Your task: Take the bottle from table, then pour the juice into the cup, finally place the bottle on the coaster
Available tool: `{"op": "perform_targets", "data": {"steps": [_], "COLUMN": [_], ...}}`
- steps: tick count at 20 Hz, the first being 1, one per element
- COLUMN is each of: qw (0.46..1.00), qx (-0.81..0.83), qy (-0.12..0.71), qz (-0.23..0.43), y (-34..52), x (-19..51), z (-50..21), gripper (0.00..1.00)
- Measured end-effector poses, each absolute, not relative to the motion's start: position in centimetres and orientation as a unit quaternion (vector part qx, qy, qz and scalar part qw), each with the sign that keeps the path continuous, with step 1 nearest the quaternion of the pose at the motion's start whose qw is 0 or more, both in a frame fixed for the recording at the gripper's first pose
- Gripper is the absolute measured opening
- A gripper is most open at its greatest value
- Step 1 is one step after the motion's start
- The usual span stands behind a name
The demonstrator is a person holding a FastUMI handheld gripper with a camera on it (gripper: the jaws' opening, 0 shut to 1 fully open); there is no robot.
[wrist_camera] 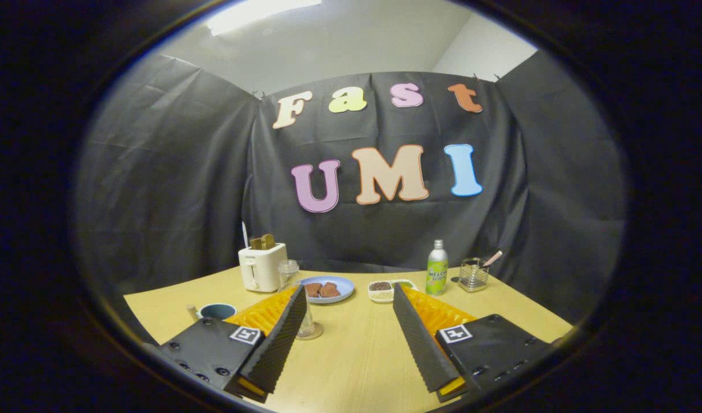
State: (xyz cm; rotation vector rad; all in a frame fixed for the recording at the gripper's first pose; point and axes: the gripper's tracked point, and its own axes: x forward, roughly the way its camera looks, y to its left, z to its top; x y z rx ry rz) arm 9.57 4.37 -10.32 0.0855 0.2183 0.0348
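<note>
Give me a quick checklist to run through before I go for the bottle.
1. Gripper open, nothing between the fingers: ok.
2. Bottle upright on the table, beyond the fingers and off to their right: ok.
3. Bottle cap on or off: looks capped, but too small to be sure, so cannot tell.
4. Path to the bottle: the divided snack dish lies just left of it and the wire holder just right, each with a gap: ok, but tight.
5. Fingers lined up on the bottle: not ok, they point left of it.
6. Coaster free: not ok, a clear glass appears to stand on it.
</note>
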Motion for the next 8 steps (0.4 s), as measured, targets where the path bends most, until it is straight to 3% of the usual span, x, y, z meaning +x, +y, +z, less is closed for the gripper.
{"op": "perform_targets", "data": {"steps": [8], "qw": [0.994], "qx": [0.023], "qy": [0.104], "qz": [0.033], "y": [5.1], "x": [7.9], "z": [-9.5], "gripper": [0.98]}}
